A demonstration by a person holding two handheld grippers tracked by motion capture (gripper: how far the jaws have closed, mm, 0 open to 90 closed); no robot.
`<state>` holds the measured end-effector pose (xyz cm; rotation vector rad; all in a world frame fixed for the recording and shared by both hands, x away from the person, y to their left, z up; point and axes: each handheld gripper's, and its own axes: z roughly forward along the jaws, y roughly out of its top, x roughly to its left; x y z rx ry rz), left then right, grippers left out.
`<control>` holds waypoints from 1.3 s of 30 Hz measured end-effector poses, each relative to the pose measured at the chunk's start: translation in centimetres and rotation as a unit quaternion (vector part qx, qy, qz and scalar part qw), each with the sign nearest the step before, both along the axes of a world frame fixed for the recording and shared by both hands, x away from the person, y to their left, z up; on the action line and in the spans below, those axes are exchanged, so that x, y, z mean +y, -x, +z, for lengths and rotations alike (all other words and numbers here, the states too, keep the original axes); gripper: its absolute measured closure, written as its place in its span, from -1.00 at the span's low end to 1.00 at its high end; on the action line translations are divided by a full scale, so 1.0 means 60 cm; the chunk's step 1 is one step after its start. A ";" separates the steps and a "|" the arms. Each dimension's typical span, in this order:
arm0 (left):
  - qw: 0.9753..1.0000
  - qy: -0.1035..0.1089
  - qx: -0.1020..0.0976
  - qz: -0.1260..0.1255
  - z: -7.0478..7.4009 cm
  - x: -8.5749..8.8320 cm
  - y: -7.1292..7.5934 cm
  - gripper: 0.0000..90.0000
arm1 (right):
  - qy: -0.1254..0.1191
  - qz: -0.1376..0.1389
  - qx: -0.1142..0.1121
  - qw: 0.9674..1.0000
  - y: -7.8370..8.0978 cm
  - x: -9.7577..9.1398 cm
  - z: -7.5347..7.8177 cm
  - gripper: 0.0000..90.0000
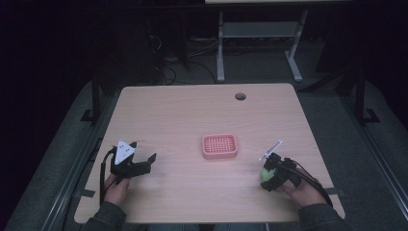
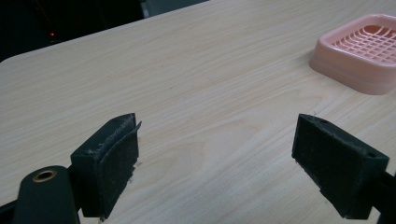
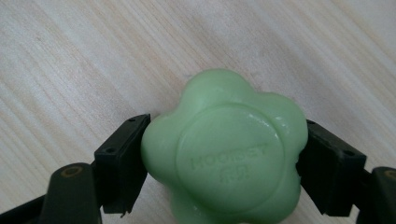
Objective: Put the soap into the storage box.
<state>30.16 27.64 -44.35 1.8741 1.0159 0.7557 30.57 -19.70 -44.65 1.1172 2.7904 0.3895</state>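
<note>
Right gripper view puts the pale green, flower-shaped bar of soap [image 3: 223, 154] square between my own two black jaws, one pad against a lobe on each side, so I read my right gripper [image 3: 224, 163] as pinching the soap across its width, low over the light wooden table [image 3: 70, 56]. From the high view the same soap [image 1: 266, 174] sits near the table's near right edge, in the grip of my right hand [image 1: 300, 190], well apart from the pink plastic soap dish with a slotted grid [image 1: 220, 146] at the middle of the table. My left gripper [image 1: 142, 161] rests near the near left side with its jaws spread wide and nothing between them; along them I see bare wood and that pink dish [image 2: 362, 51] off to the far right. I judge the soap light but solid, waxy and slick, with rounded lobes that could squirm out of flat pads. A dent or chip seems likely if I squeeze hard. Holding it across two opposite lobes, pads on the side wall below the raised round face with its moulded lettering, looks the safest place, with moderate pressure.
</note>
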 end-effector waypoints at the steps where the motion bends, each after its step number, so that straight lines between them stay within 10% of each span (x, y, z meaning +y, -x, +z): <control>1: 1.000 0.000 0.000 0.000 0.000 0.000 0.000 -0.68 | 0.001 0.000 0.000 1.000 0.000 0.000 0.000 -0.47; 39: 1.000 0.003 -0.002 0.001 0.001 0.001 0.001 -0.68 | -0.035 0.016 -0.008 0.999 0.001 -0.007 -0.002 -0.43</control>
